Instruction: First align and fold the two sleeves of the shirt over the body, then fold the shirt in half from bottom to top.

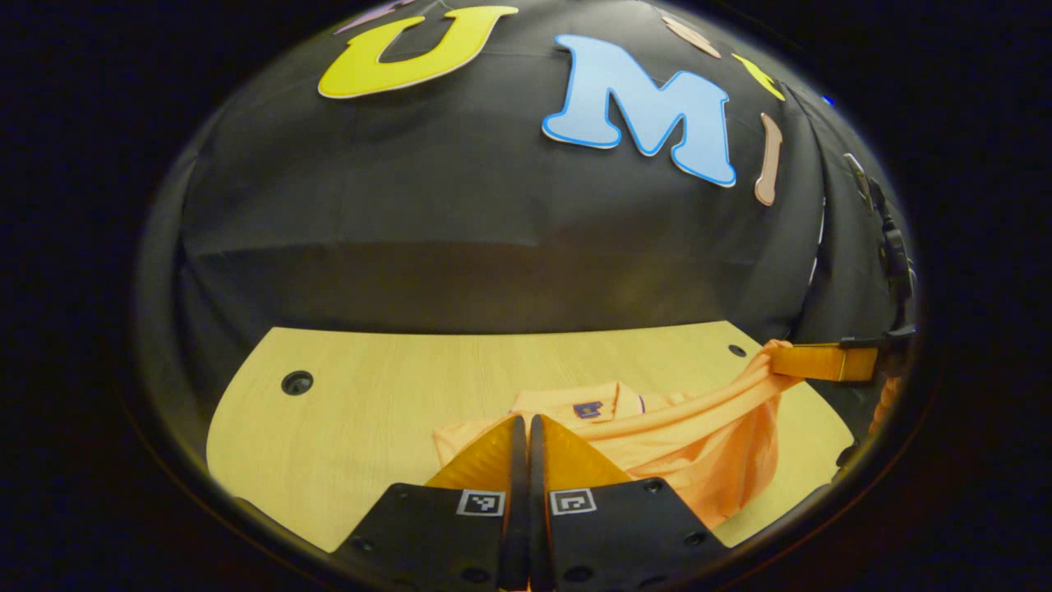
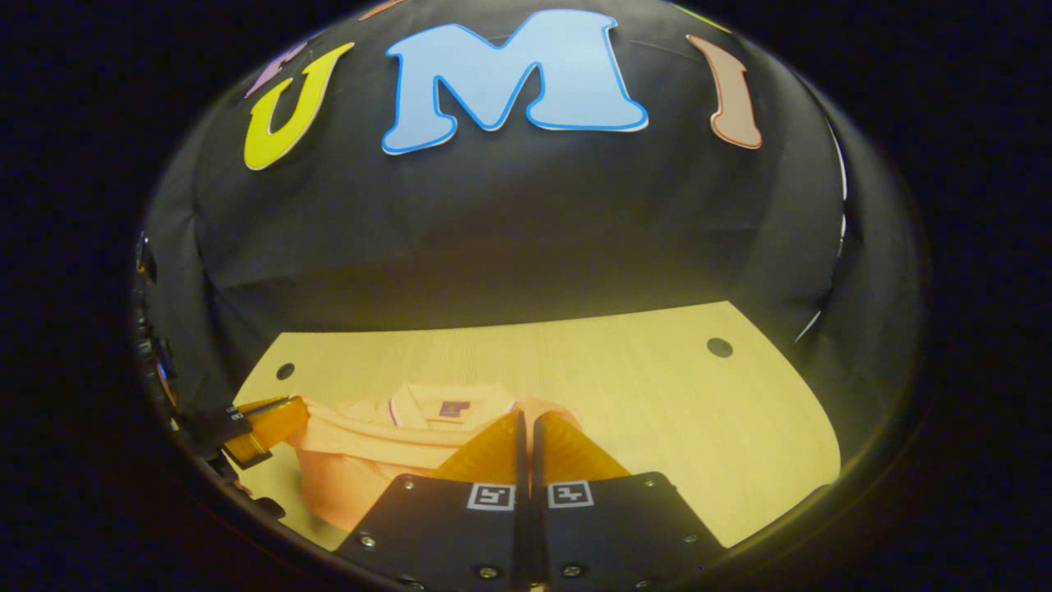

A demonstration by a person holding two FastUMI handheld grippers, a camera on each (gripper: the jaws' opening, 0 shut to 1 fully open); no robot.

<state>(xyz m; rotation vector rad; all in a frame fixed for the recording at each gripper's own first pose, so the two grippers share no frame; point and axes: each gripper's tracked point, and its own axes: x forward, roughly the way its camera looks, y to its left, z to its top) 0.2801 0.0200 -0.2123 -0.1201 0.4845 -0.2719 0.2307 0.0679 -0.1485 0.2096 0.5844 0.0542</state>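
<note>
Left gripper view, nearest part first: the left gripper (image 1: pixel 528 427) has its two fingers pressed together, with hardly any gap between them. They meet over the near edge of the orange shirt (image 1: pixel 699 448), and the fabric seems to be pinched there, but the contact itself is hidden behind the fingers. Past them the shirt lies bunched on the light wooden table (image 1: pixel 370 411). Its collar (image 1: pixel 588 403), with a small dark label inside, is just behind the fingertips. One stretched band of the fabric rises to the right, up to the right gripper (image 1: pixel 777 360), which grasps it at the edge of the picture. Farther back the table has two small round holes, one on the left (image 1: pixel 297 382) and one on the right (image 1: pixel 736 350), and after it comes the black cloth wall.

Right gripper view: the right gripper's fingers are also clenched together at the near edge of the shirt. Behind them the shirt is heaped on the left half of the table, collar toward the wall. At the far left the left gripper grasps a corner of the shirt above the table. No container stands on the table.
</note>
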